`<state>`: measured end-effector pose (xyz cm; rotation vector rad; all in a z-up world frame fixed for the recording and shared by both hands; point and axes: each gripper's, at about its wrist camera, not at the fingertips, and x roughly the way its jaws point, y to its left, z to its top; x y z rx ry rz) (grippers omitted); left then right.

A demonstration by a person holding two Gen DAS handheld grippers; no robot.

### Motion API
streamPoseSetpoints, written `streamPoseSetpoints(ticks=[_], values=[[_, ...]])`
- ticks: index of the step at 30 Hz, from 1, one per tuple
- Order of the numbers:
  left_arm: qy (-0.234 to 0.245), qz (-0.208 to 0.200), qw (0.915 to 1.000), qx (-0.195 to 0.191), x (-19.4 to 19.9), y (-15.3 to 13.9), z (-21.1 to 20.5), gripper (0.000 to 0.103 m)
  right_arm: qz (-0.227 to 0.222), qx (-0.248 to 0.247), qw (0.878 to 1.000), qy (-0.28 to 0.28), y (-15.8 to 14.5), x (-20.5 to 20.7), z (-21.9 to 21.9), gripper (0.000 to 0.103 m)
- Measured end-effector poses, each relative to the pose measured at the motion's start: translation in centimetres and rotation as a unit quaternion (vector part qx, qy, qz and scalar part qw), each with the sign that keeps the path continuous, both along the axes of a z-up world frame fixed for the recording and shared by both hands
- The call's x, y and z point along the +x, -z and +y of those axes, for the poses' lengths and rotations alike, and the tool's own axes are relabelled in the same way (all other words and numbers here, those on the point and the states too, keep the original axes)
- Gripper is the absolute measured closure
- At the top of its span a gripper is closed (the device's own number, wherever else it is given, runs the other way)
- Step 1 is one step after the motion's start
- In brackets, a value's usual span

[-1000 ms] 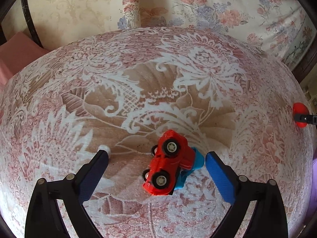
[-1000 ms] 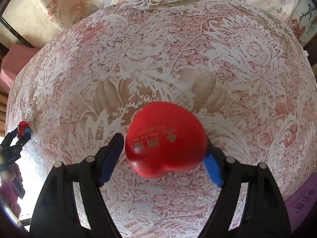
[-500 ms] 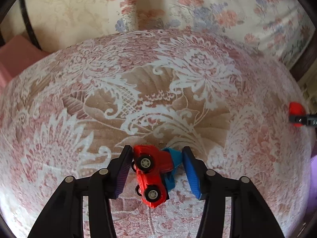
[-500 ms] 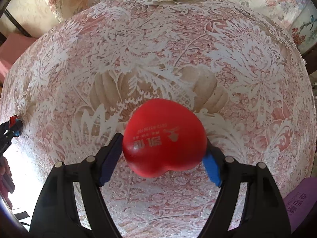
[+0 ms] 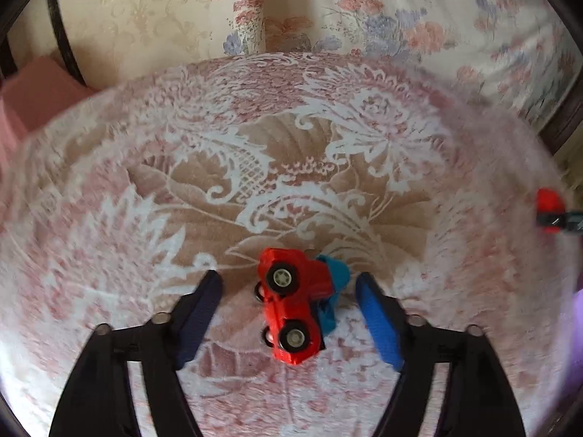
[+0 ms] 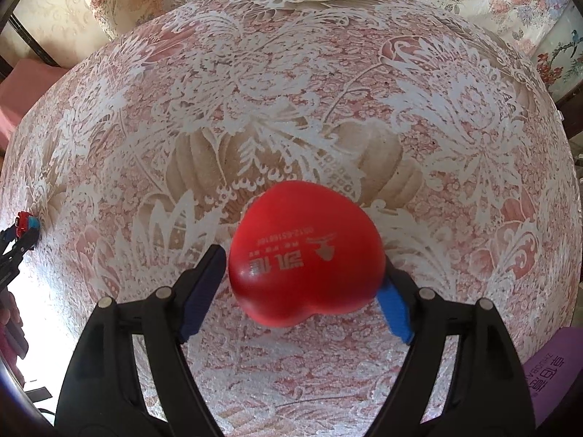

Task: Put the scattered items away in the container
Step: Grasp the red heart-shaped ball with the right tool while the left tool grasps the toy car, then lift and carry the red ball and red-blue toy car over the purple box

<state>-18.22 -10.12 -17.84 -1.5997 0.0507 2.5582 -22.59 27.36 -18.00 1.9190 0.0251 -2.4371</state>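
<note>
- While the left gripper [image 5: 288, 309] stands with its jaws spread wide, the red toy car [image 5: 291, 306] lies on its side between them — clear gaps show at both blue pads, so nothing is gripped.
- The car rests on the lace-patterned tablecloth [image 5: 182, 200]; two wheels face the camera, and a blue part of the toy [image 5: 335, 276] shows on the side nearer the right-hand pad.
- The right gripper [image 6: 302, 280] is clamped on a red heart-shaped foam piece [image 6: 306, 258], which fills the span between the pads; the right pad is largely hidden behind it. Printed characters run across its upper face.
- Whether the heart is clear of the cloth or touching it cannot be told from the right wrist view.
- At the right edge of the left wrist view, the heart [image 5: 548, 204] and a dark fingertip of the other gripper appear, well apart from the car.
- At the left edge of the right wrist view, the car [image 6: 25, 220] shows small at the tips of the left gripper's fingers [image 6: 22, 244].
- Surroundings: floral fabric [image 5: 400, 18] hangs behind the table's far edge; a pink cushion-like surface [image 5: 32, 94] sits at far left; a purple object with printed characters [image 6: 554, 371] lies at the lower right corner of the right wrist view — its nature is unclear.
- The cloth between the two grippers carries only its pattern in both views.
</note>
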Motion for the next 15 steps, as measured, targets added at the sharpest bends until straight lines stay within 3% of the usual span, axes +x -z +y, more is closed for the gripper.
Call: streamPoseSetpoints(ticks=[2,15], values=[[0.002,0.002,0.9999,-0.011,0.1,0.0,0.2,0.054,0.004,0.005,1.000,0.002,-0.1,0.3,0.0,0.028],[-0.003,-0.002,1.0000,0.006,1.0,-0.2,-0.1,0.054,0.024,-0.006,1.000,0.002,-0.2,2.6,-0.1,0.033]])
